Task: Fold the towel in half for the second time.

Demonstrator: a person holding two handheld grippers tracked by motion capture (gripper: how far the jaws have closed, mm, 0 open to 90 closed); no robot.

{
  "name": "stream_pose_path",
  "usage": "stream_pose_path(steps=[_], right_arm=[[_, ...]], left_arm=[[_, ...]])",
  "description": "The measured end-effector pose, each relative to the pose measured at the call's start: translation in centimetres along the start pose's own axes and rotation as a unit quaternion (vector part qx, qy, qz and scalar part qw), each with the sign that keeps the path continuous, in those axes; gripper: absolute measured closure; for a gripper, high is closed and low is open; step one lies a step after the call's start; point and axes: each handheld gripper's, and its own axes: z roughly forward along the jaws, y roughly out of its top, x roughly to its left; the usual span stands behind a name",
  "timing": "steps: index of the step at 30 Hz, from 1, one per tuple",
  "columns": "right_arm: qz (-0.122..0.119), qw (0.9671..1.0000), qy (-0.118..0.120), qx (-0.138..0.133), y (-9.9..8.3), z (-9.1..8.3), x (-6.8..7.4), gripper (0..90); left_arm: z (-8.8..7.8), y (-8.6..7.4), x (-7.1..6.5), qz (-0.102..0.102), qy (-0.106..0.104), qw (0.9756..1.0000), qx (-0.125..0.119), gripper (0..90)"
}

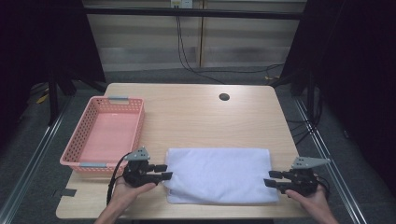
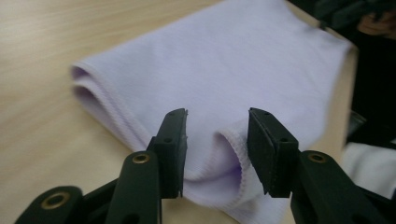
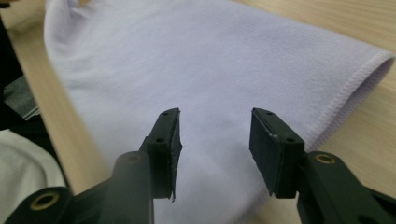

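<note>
**Folded towel lying between two parted grippers**

A folded pale lilac cloth towel [image 1: 219, 175] is lying flat near the table's front edge, right of the pink plastic mesh basket [image 1: 103, 133]. The left gripper [image 1: 162, 171] is sitting at the towel's left end, the right gripper [image 1: 272, 178] at its right end, both with jaws apart, pressing on nothing.
</note>
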Motion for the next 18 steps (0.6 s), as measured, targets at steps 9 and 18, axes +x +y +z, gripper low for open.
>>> stream_pose_path(steps=[9,18], right_arm=[[-0.044,0.9968,-0.033,0.058,0.7,4.2,0.0,53.9],[-0.049,0.9941,-0.076,0.060,0.5,3.5,-1.0,77.8]], left_arm=[[3.0,-0.8,0.9,0.025,0.001,0.9972,0.071,62.9],[4.6,-0.2,0.4,0.023,-0.013,0.9973,0.068,62.0]])
